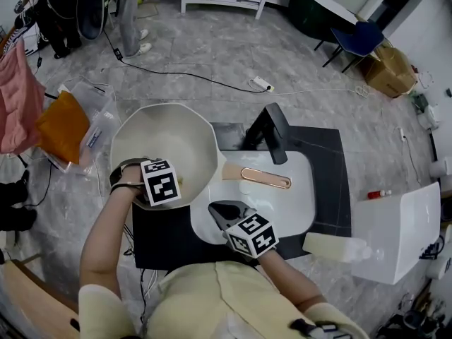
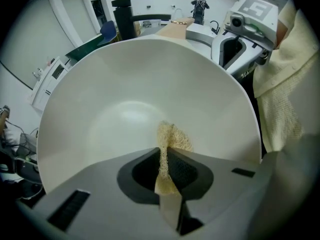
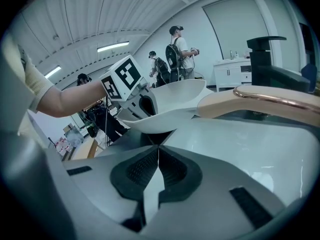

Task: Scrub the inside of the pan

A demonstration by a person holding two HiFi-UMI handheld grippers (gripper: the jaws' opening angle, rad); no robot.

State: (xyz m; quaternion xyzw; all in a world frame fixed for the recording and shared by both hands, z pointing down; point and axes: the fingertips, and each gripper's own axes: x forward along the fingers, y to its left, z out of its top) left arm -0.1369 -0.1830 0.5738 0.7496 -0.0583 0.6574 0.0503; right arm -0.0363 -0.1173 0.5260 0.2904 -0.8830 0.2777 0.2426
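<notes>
**Pad on the wall, right gripper idle**

The left gripper (image 2: 164, 159) is pinching a beige mesh scrub pad (image 2: 174, 136) tight, and the pad's tip presses on the near inner wall of the white pan (image 2: 130, 79). The pan's wooden handle (image 1: 256, 176) reaches out to the right over the sink (image 1: 300, 210). Right of the pan, the right gripper (image 3: 158, 151) has its jaws pressed together on nothing. The smart play, I'd say, is to open that gripper and steady the handle, then sweep the pad in overlapping circles down to the pan's floor.

Right gripper (image 3: 158, 151): fingers (image 3: 136, 173) meet (flat together) above the white sink (image 3: 260, 159); the pan (image 3: 172, 101) sits just beyond.
</notes>
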